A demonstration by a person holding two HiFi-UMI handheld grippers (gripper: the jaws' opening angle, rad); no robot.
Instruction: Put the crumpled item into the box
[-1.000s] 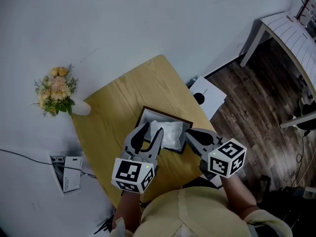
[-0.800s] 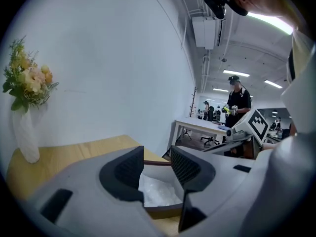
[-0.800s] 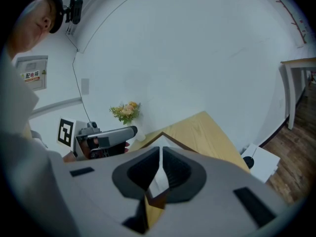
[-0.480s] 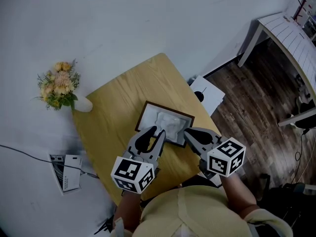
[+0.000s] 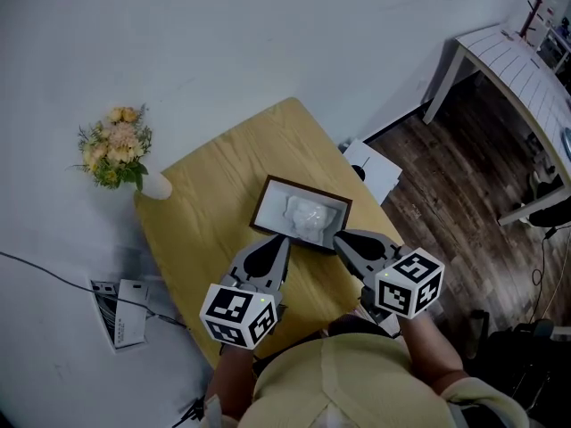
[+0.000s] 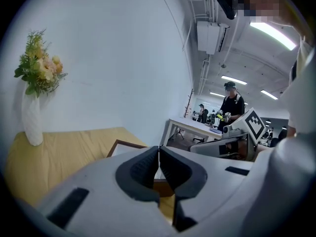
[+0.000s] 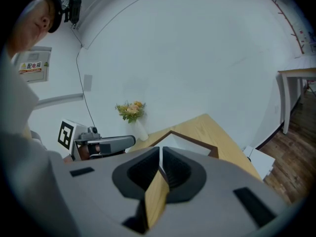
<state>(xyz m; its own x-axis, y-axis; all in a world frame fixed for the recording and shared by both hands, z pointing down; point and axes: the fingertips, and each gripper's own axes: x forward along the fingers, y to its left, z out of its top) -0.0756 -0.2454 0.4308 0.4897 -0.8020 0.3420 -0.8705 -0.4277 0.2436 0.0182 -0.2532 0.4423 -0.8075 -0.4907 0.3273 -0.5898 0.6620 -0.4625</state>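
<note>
The crumpled white item (image 5: 307, 214) lies inside the shallow dark-rimmed box (image 5: 268, 205) in the middle of the wooden table (image 5: 205, 194). My left gripper (image 5: 284, 240) hovers just at the box's near edge, its jaws closed together with nothing between them. In the left gripper view the pads of the left gripper (image 6: 159, 149) meet, and the box (image 6: 120, 144) shows beyond them. My right gripper (image 5: 341, 236) is shut and empty beside the box's near right corner. The right gripper view has the right gripper (image 7: 161, 152) pointing at the box (image 7: 190, 141).
A white vase of flowers (image 5: 119, 145) stands at the table's far left corner. A white sheet (image 5: 373, 169) lies on the floor beyond the table's right edge. A white table (image 5: 508, 61) stands at the far right. A small device (image 5: 120, 310) with a cable rests on the floor at left.
My left gripper has drawn back from over the box toward me and its jaws went from wide open to shut. The crumpled item stays in the box. The right gripper barely moved.
</note>
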